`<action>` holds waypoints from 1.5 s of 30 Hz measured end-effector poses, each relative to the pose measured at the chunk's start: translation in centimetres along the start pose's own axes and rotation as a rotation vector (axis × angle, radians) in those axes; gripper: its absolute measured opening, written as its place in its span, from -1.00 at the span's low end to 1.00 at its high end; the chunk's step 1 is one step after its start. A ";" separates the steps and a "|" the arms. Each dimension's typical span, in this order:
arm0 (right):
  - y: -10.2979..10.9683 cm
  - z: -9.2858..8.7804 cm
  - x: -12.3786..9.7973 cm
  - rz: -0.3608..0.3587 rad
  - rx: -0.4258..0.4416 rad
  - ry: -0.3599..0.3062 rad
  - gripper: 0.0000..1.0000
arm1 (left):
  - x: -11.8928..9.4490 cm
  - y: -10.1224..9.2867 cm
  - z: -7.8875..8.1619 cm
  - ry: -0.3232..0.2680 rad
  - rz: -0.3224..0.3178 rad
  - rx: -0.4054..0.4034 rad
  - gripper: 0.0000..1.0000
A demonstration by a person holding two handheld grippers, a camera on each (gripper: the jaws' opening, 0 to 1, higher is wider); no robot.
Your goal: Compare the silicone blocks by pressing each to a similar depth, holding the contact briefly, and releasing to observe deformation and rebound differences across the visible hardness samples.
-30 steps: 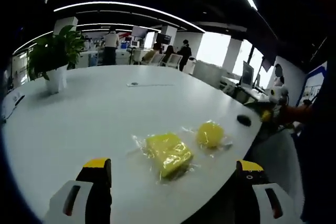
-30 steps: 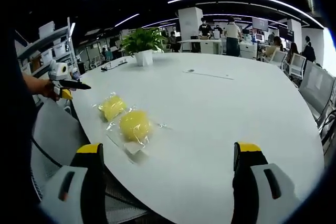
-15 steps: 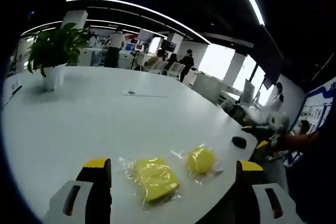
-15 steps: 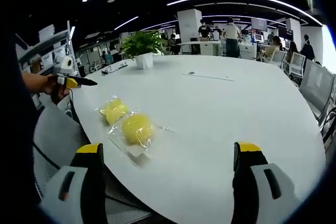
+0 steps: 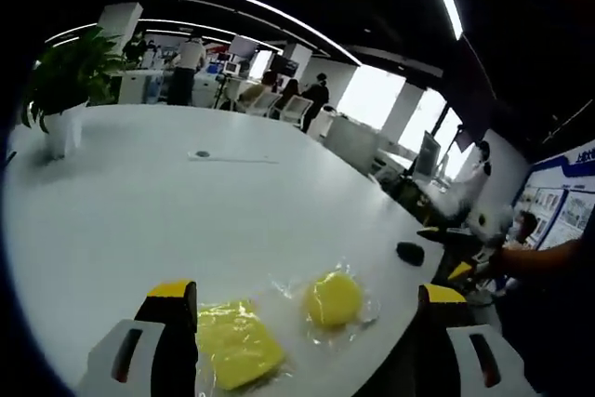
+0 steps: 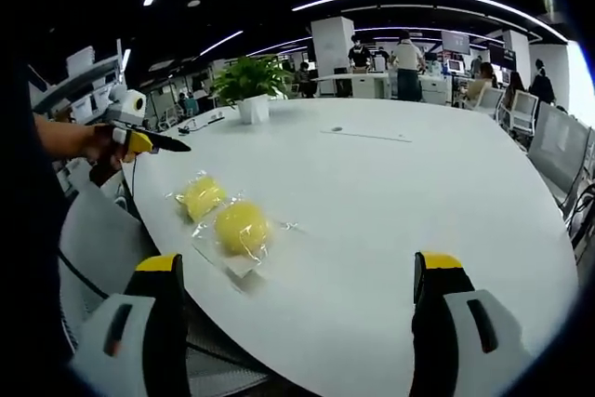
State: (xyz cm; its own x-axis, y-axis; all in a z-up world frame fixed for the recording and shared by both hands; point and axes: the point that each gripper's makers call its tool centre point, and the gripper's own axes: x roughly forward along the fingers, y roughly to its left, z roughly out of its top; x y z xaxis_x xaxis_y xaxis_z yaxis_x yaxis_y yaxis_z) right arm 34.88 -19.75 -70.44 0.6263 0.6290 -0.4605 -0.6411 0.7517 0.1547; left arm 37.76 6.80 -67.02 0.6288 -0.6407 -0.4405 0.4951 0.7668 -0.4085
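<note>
You see two matt yellow blocks (image 6: 240,227) in glossy clear plastic wrap (image 6: 232,262) on a smooth white tabletop (image 6: 390,192).

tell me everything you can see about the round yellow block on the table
The round yellow block is a smooth, dome-like lump, apparently soft silicone, sealed in a clear crinkled plastic bag whose edges spread flat around it. It lies on the white table near the edge, close beside a flatter square yellow block in its own bag. No hand-held gripper touches it, and it looks undeformed.

White claws (image 5: 302,346) with black jaws, yellow-capped tips; dark sleeve (image 6: 28,230).
</note>
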 end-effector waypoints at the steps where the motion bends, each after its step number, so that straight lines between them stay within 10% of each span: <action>1: 0.0 -0.1 0.0 -0.001 0.001 0.000 0.93 | 0.4 0.0 0.3 -0.006 0.002 -0.015 1.00; 24: -0.4 -0.3 -0.5 -0.005 0.018 -0.004 0.93 | 8.0 -0.4 -1.3 0.097 -0.052 -0.424 0.94; 45: -0.8 -1.0 -0.9 -0.021 0.040 0.003 0.93 | 12.6 0.2 -4.8 0.245 -0.004 -0.619 0.80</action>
State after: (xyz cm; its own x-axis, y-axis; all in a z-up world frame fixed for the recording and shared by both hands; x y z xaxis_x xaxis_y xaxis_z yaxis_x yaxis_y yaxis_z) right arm 34.37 -21.11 -71.06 0.6382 0.6120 -0.4671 -0.6095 0.7723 0.1792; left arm 42.92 -1.24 -76.47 0.4371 -0.6895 -0.5776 0.0156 0.6479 -0.7616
